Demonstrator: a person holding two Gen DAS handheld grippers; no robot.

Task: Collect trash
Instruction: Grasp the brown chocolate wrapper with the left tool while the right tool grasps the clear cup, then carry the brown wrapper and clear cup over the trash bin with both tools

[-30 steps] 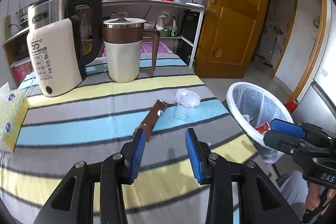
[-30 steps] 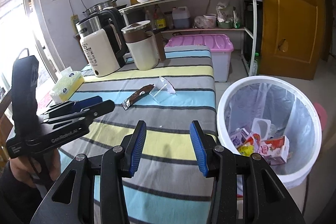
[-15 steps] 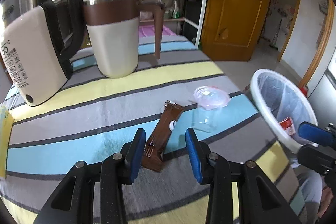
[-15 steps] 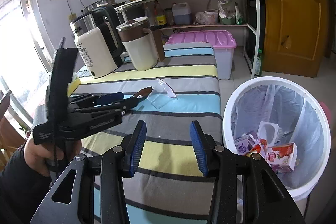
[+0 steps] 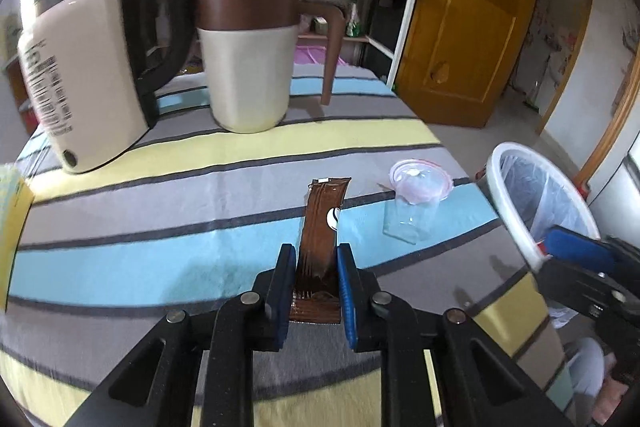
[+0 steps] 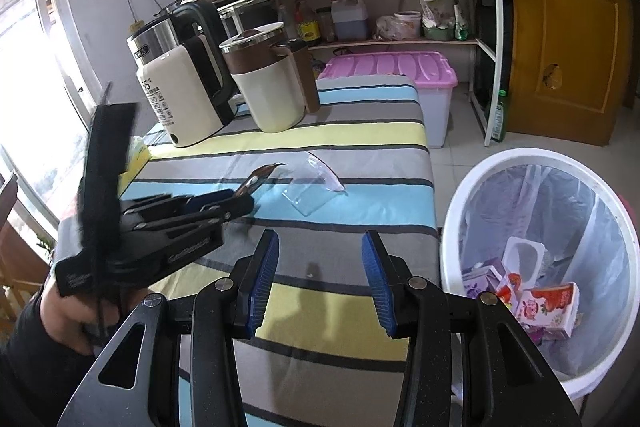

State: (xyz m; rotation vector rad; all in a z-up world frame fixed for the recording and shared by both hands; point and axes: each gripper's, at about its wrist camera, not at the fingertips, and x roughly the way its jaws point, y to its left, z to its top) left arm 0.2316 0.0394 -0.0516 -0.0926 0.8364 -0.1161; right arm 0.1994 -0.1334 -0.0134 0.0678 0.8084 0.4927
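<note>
Jaws of the left gripper [image 5: 313,281] have just been closing and now pinch the near end of a brown snack wrapper [image 5: 323,227] on the striped tablecloth [image 5: 160,227], its long axis running straight away from them. Right gripper [image 6: 320,277] hangs released, empty, nearer the lined white trash bin [image 6: 452,219]. Beyond the wrapper lies a toppled clear plastic cup [image 5: 412,207]; whether the wrapper is off the cloth is unclear.

Bright daylight from blown-out window [image 6: 24,99] at left; kettle [image 5: 84,79] motion-blurred; fisheye bends edges, dark corners.
</note>
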